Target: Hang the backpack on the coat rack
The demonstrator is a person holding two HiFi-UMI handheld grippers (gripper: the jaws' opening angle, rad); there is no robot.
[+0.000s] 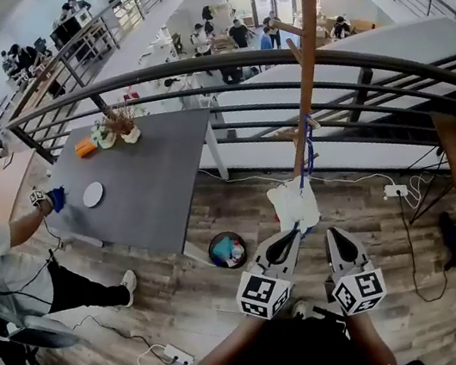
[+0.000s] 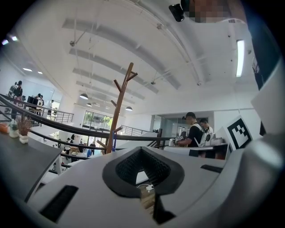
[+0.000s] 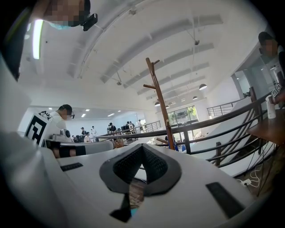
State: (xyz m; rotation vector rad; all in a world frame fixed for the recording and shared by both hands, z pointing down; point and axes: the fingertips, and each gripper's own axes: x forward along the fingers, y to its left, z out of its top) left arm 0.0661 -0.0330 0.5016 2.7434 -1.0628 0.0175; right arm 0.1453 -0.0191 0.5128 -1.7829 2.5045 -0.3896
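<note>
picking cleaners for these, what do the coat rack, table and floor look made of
Coat rack: likely wood, reddish-brown, smooth sheen. Table: matte dark grey top on white legs, probably laminate; unsure. Floor: plank seams and grain, wood or wood-look laminate.

Bright, even daylight; strong fisheye distortion, dark vignetted corners.

Brown coat rack point(image 1: 307, 76), white backpack point(image 1: 295, 205), dark grey table point(image 1: 154, 181)

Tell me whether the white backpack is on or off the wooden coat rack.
On, it seems: the white backpack hangs by its blue strap low on the wooden coat rack.
</note>
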